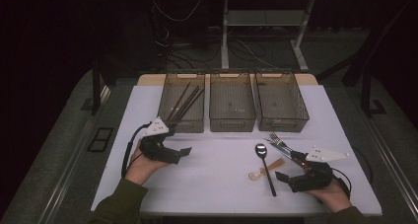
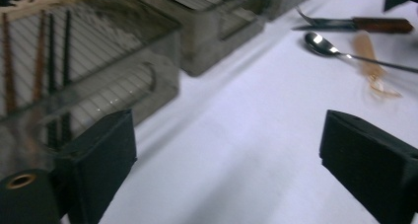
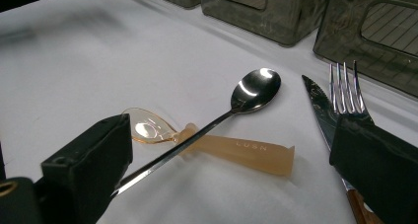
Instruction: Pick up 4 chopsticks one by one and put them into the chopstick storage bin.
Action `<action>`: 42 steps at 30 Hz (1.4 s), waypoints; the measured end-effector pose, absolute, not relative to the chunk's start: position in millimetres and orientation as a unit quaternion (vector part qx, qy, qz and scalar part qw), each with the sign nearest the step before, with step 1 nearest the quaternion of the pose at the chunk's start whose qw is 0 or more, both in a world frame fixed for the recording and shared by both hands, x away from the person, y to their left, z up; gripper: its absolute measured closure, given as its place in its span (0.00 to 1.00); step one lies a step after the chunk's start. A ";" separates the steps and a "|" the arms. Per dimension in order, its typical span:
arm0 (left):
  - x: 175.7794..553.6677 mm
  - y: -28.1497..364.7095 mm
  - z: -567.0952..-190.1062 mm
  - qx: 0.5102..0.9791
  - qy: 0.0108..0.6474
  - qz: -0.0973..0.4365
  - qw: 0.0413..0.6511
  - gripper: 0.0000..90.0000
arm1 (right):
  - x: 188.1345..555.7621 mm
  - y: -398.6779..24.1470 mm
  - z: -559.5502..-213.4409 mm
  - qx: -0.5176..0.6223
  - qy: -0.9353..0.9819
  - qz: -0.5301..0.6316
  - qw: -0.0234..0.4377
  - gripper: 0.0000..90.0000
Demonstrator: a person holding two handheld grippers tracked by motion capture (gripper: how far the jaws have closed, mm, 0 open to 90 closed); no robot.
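Observation:
My left gripper (image 1: 181,154) hovers over the white table, just in front of the left bin (image 1: 190,125), which holds several dark chopsticks (image 1: 183,103). In the left gripper view its jaws (image 2: 226,155) stand wide apart with only tabletop between them, so it is open. My right gripper (image 1: 288,167) rests low at the front right, also open. A metal spoon (image 3: 254,91) lies across an amber plastic spoon (image 3: 236,147), and its handle runs in between the right gripper's jaws without the pads pressing on it. A fork (image 3: 345,91) and a wooden-handled knife (image 3: 318,105) lie beside the right jaw.
Three smoky clear bins stand in a row at the back of the table; the middle bin (image 1: 232,123) and right bin (image 1: 283,124) hold nothing I can make out. The table's front edge (image 1: 236,211) is close to both hands. Cables and table legs lie on the floor behind.

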State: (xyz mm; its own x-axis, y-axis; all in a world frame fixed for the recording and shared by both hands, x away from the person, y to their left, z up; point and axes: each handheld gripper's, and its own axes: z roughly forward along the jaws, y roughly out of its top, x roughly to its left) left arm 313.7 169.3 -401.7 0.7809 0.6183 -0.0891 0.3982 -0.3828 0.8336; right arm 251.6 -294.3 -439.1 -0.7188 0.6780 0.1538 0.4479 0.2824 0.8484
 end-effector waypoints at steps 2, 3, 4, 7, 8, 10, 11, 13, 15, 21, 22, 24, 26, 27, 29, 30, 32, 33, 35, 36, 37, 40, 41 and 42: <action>307.5 168.7 -404.5 0.823 0.302 0.119 0.466 0.03 | 251.3 -294.2 -438.9 0.356 0.792 0.482 0.120 0.03; 304.8 168.7 -405.9 0.824 0.297 0.122 0.468 0.02 | 251.2 -294.2 -438.9 0.355 0.792 0.482 0.120 0.03; 302.1 168.6 -407.2 0.824 0.293 0.122 0.469 0.02 | 251.1 -294.2 -438.7 0.355 0.792 0.481 0.120 0.03; 295.1 168.4 -411.5 0.822 0.291 0.118 0.474 0.00 | 250.7 -293.9 -438.6 0.355 0.792 0.482 0.121 0.03; 293.0 168.0 -412.9 0.824 0.289 0.118 0.473 0.00 | 250.7 -293.9 -438.6 0.356 0.792 0.482 0.121 0.03; 289.4 167.5 -415.2 0.828 0.284 0.117 0.469 0.00 | 250.7 -293.9 -438.6 0.356 0.792 0.482 0.121 0.03; 287.9 167.7 -416.1 0.828 0.283 0.115 0.470 0.00 | 250.7 -293.9 -438.6 0.355 0.792 0.482 0.121 0.03; 284.4 167.7 -418.5 0.827 0.283 0.113 0.472 0.00 | 250.6 -293.7 -438.7 0.355 0.792 0.481 0.121 0.03; 280.9 168.1 -421.1 0.829 0.282 0.108 0.471 0.00 | 250.7 -293.5 -438.6 0.355 0.792 0.481 0.120 0.03; 270.1 167.7 -426.6 0.827 0.283 0.100 0.476 0.00 | 250.3 -293.2 -438.2 0.356 0.792 0.482 0.120 0.03; 268.4 167.1 -427.5 0.827 0.279 0.100 0.478 0.00 | 250.3 -293.1 -438.3 0.355 0.792 0.481 0.120 0.03; 265.8 165.9 -429.1 0.828 0.274 0.096 0.481 0.00 | 250.4 -293.1 -438.2 0.355 0.793 0.481 0.120 0.03; 265.4 165.0 -429.9 0.830 0.268 0.093 0.481 0.00 | 250.7 -293.0 -438.1 0.355 0.793 0.480 0.119 0.03; 265.7 164.4 -430.6 0.830 0.267 0.094 0.480 0.00 | 250.9 -293.0 -438.1 0.354 0.794 0.480 0.120 0.03; 266.6 163.8 -431.8 0.832 0.268 0.091 0.477 0.00 | 251.0 -292.9 -437.8 0.354 0.794 0.479 0.119 0.03; 266.9 163.4 -432.6 0.832 0.268 0.088 0.478 0.00 | 251.1 -292.8 -437.7 0.355 0.794 0.479 0.120 0.03; 267.8 162.8 -433.7 0.836 0.266 0.086 0.471 0.00 | 252.2 -292.9 -437.1 0.358 0.794 0.476 0.119 0.03; 268.1 162.5 -434.1 0.838 0.264 0.086 0.469 0.00 | 252.8 -292.7 -436.7 0.360 0.795 0.475 0.118 0.03; 268.2 161.6 -434.6 0.841 0.262 0.087 0.466 0.00 | 254.5 -292.2 -435.4 0.361 0.795 0.473 0.119 0.03; 268.1 161.2 -434.9 0.841 0.262 0.087 0.465 0.00 | 255.1 -291.8 -434.5 0.363 0.795 0.472 0.116 0.03; 268.2 160.9 -435.1 0.842 0.262 0.086 0.463 0.00 | 255.5 -291.4 -433.7 0.364 0.794 0.473 0.115 0.03; 268.4 160.8 -435.3 0.843 0.263 0.085 0.462 0.00 | 256.4 -290.8 -431.7 0.363 0.795 0.472 0.115 0.03; 268.4 160.6 -435.4 0.842 0.264 0.084 0.463 0.00 | 256.5 -290.7 -431.2 0.364 0.796 0.471 0.114 0.03; 268.4 160.5 -435.4 0.842 0.264 0.084 0.463 0.00 | 256.7 -290.3 -430.7 0.367 0.795 0.470 0.112 0.03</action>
State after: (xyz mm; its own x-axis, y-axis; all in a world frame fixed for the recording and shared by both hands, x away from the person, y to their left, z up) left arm 268.4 160.5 -435.4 0.8468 0.5219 -0.1031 0.3668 -0.4323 0.8237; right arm 256.7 -290.3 -430.7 -0.7055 0.6886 0.1677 0.4781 0.2878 0.8298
